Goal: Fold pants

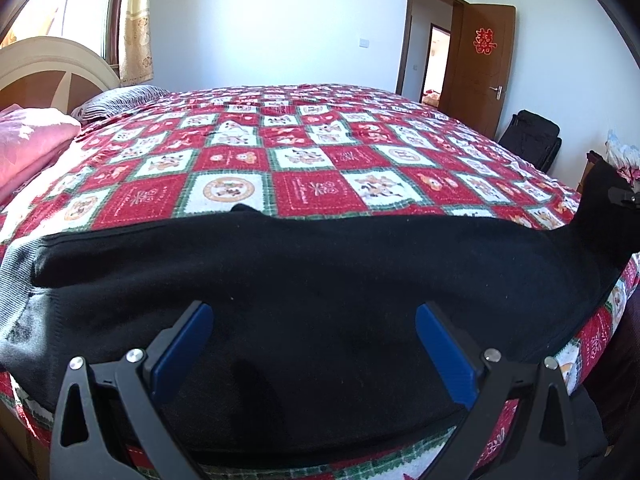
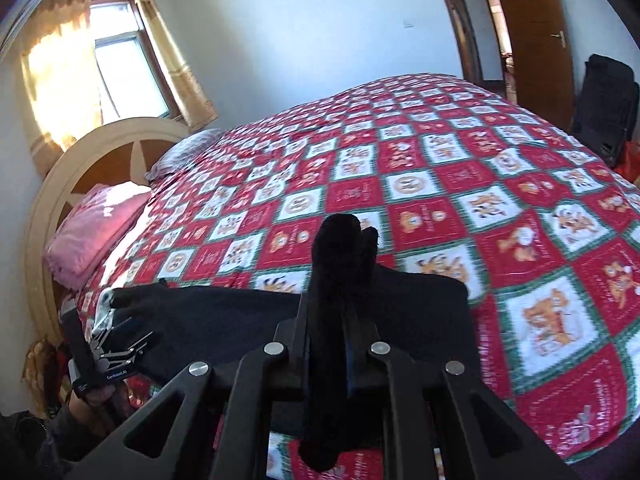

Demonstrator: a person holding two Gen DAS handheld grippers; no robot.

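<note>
The black pants (image 1: 320,280) lie along the near edge of the bedspread (image 1: 304,152). The left gripper (image 1: 314,344) stands wide apart above them, holding nothing. The right gripper (image 2: 344,320) is clamped on one raised pant end.

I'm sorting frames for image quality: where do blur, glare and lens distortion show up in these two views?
Left wrist view: sharp, the bedspread pattern crisp; the window is blown out; the fisheye bows the bed edge and darkens the corners. Right wrist view: motion blur smears the bedspread squares, sunlight glares on the curtain, the door curves, and the black pants lose all detail.
</note>
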